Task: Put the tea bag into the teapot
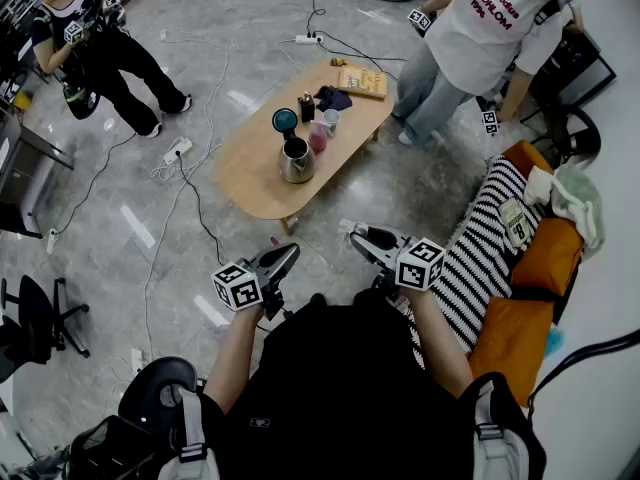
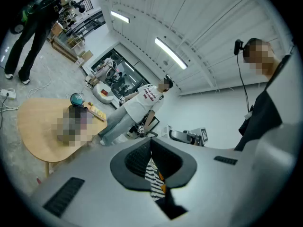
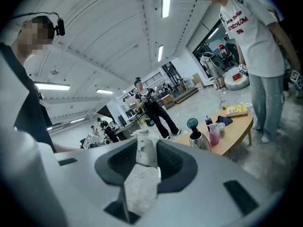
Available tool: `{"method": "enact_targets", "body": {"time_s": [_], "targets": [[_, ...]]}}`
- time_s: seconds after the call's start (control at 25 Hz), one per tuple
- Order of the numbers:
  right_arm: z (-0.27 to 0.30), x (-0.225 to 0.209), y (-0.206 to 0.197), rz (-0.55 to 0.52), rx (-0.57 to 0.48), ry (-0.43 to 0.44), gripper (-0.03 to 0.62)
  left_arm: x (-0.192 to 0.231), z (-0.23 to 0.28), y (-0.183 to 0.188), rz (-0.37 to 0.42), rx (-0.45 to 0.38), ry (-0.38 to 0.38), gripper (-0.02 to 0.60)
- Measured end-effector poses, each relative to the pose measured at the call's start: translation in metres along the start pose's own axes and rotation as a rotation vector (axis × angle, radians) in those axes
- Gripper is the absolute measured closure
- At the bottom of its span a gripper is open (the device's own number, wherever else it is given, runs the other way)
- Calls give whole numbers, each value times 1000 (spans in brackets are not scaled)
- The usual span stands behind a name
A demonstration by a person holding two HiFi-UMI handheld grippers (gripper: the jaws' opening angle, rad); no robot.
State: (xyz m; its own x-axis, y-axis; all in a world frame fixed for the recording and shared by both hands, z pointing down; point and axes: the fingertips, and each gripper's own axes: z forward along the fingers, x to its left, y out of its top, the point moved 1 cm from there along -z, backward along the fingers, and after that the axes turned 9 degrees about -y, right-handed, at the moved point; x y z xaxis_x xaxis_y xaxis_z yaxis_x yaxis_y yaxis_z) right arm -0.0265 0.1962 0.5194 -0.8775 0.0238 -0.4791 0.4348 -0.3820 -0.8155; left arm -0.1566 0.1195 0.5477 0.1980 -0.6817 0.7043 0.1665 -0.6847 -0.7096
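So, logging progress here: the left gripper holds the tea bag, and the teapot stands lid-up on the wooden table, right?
Wrong gripper: the right gripper holds the tea bag, as the right gripper view shows. The teapot does stand lid-up on the wooden table.

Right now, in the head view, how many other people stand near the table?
2. A person in black stands upper left, apart from the table; a person in a white shirt stands upper right, beside its end. Others may be out of frame.
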Motion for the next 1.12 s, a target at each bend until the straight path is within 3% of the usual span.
{"method": "enact_targets", "body": {"time_s": [0.32,0.56,1.12], "targets": [[-10,-3,-3,3,4,10,476,-7,5,-3,-3,-3,14,571],[-18,-18,-1,64,5,58,473,-15,20,-9,-9,-24,45,571],[-33,-74,16,13,111,180,470,-21,59,-1,13,-178,220,571]]}}
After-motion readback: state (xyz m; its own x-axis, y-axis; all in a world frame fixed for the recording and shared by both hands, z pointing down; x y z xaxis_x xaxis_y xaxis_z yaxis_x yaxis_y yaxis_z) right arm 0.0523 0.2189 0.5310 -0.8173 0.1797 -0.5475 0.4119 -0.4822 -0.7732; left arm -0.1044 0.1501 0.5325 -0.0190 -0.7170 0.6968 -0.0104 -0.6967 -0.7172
